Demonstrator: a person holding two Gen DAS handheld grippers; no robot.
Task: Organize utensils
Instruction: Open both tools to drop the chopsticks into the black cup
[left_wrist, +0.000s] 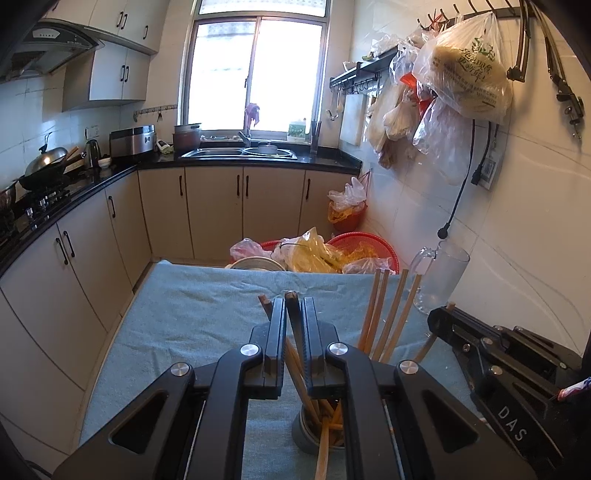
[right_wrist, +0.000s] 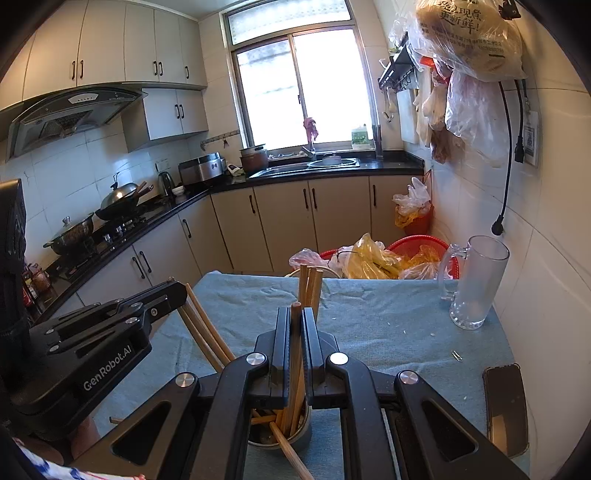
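Two grippers, left gripper (left_wrist: 293, 306) and right gripper (right_wrist: 295, 317), each clamp fingers on chopsticks (right_wrist: 295, 354) above the metal holder (right_wrist: 280, 434).

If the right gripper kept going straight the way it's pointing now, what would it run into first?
Probably the blue cloth on the table. The right gripper, shut on a chopstick, angles down past the upright chopsticks; depth is unclear, so it might brush those first.

Hidden from you right now

Your gripper bodies cover most of the metal cup (left_wrist: 308, 432), and the phone (right_wrist: 506, 406) runs off the lower right of the frame.
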